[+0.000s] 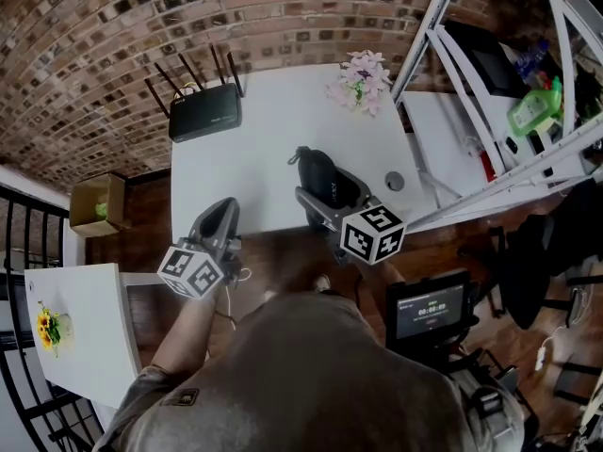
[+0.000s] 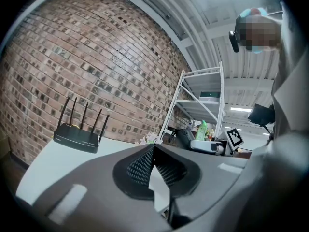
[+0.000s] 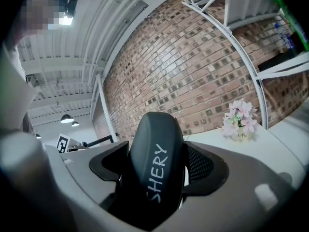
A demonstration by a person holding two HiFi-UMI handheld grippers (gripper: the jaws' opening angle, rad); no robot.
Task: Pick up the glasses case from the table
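Glasses case (image 3: 157,163), in right gripper (image 1: 328,199)
Right fingers (image 3: 207,166) clamp its sides, long axis along them; left fingers (image 2: 140,166) closed, empty, at table (image 1: 264,139) edge.

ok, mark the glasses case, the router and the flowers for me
glasses case (image 3: 154,134): right gripper view, on its dark lid above the lettering.
router (image 1: 205,113): head view, on its black body.
flowers (image 1: 361,75): head view, on the pink blossoms.

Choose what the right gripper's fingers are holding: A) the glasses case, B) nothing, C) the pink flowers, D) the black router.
A: the right gripper view shows the dark glasses case clamped between the fingers of the right gripper.
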